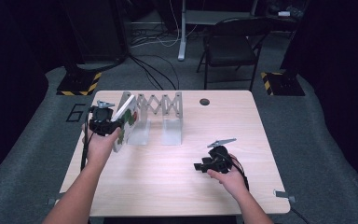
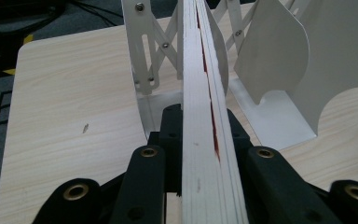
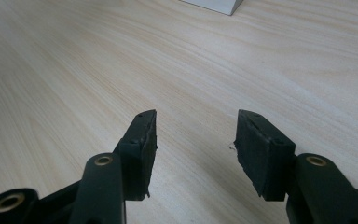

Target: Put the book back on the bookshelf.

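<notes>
My left gripper (image 1: 114, 124) is shut on a thin white book (image 1: 124, 122) with a red and green cover, held tilted at the left end of a white expanding rack (image 1: 161, 109). In the left gripper view the book (image 2: 200, 93) runs edge-on between the black jaws, its far end reaching in beside the rack's white dividers (image 2: 272, 60) and scissor links (image 2: 151, 51). My right gripper (image 1: 200, 166) hovers low over the wooden table (image 1: 168, 186) at the front right. Its jaws stand apart in the right gripper view (image 3: 196, 135) with bare wood between them.
A round cable hole (image 1: 204, 101) sits near the table's back edge. Behind the table stand a black folding chair (image 1: 230, 44), floor cables (image 1: 156, 70) and two bases with yellow-black tape (image 1: 79, 84). A corner of the rack's foot (image 3: 214, 4) lies ahead of the right gripper.
</notes>
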Demonstrator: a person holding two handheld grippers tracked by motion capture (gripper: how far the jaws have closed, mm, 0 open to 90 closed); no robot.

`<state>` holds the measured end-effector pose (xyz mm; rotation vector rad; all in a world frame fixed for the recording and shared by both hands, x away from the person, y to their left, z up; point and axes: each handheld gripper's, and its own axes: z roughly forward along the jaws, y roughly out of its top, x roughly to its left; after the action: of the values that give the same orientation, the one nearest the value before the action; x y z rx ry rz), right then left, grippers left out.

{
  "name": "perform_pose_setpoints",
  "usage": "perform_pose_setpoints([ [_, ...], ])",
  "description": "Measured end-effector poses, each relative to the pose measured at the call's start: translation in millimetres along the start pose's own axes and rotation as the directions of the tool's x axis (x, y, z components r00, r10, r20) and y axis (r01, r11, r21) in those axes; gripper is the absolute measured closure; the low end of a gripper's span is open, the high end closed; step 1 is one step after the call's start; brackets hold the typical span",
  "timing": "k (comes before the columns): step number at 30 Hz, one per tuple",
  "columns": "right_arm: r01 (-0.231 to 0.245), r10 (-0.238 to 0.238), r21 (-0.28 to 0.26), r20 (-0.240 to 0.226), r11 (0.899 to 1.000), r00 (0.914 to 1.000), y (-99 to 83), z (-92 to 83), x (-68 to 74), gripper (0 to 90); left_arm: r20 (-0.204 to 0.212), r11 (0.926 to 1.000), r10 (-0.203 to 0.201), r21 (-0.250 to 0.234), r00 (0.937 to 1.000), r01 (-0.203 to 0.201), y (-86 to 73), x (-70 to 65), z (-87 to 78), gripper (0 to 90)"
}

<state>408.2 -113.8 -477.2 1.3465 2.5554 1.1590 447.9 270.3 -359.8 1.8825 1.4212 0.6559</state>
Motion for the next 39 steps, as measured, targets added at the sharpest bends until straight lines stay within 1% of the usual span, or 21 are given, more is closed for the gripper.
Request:
perform_pose_setpoints([
  [3,0.000,0.000,-0.001,0.000,1.000,1.0000,0.0,0.1,-0.2,48.2,-0.005,0.9999,-0.009,-0.004,0.9999,0.009,0.9,-2.3,2.7,75.8],
  [7,0.002,-0.002,-0.001,-0.001,1.000,1.0000,0.0,-0.2,-0.4,48.2,-0.019,0.9997,-0.015,-0.022,0.9997,0.015,0.9,-5.1,5.6,75.8],
  [14,0.003,-0.003,0.000,0.000,1.000,1.0000,-0.1,0.0,-0.5,48.2,-0.040,0.9995,-0.027,-0.015,0.9988,0.026,-0.2,-9.5,11.8,75.8],
  [16,0.002,-0.002,-0.001,-0.001,1.000,1.0000,-0.1,0.1,-0.6,48.1,-0.044,0.9996,-0.024,-0.016,0.9988,0.023,-0.6,-11.2,13.9,75.8],
  [21,0.004,-0.004,0.000,0.000,1.000,1.0000,-0.2,0.1,-0.7,48.1,-0.056,0.9992,-0.034,-0.024,0.9979,0.033,-0.3,-14.3,19.1,75.9],
  [24,0.005,-0.005,-0.001,0.000,1.000,1.0000,-0.2,0.1,-0.8,48.1,-0.062,0.9988,-0.042,-0.027,0.9972,0.040,-0.4,-14.0,20.4,75.9],
  [25,0.004,-0.004,0.000,-0.001,1.000,1.0000,-0.3,0.1,-0.7,48.1,-0.062,0.9983,-0.050,-0.033,0.9968,0.048,-0.7,-13.3,21.8,75.8],
  [27,0.005,-0.005,0.002,-0.002,1.000,1.0000,-0.3,0.2,-0.6,48.1,-0.063,0.9974,-0.066,-0.032,0.9958,0.064,-1.6,-12.1,24.3,75.8],
  [31,0.004,-0.004,0.002,-0.002,1.000,1.0000,-0.4,0.4,-0.9,48.1,-0.075,0.9967,-0.077,-0.030,0.9942,0.075,-4.2,-10.4,29.7,75.8],
  [34,0.005,-0.005,0.002,-0.002,1.000,1.0000,-0.4,0.6,-1.1,48.1,-0.084,0.9955,-0.093,-0.027,0.9921,0.091,-6.7,-9.3,34.1,75.8],
  [36,0.005,-0.005,0.003,-0.003,1.000,1.0000,-0.4,1.0,-1.1,48.1,-0.089,0.9953,-0.096,-0.022,0.9914,0.094,-7.9,-9.2,36.9,75.8],
  [39,0.001,-0.001,0.013,-0.003,1.000,1.0000,-0.6,1.7,-0.5,48.0,-0.097,0.9961,-0.087,-0.019,0.9914,0.086,-8.1,-10.2,39.7,75.8],
])
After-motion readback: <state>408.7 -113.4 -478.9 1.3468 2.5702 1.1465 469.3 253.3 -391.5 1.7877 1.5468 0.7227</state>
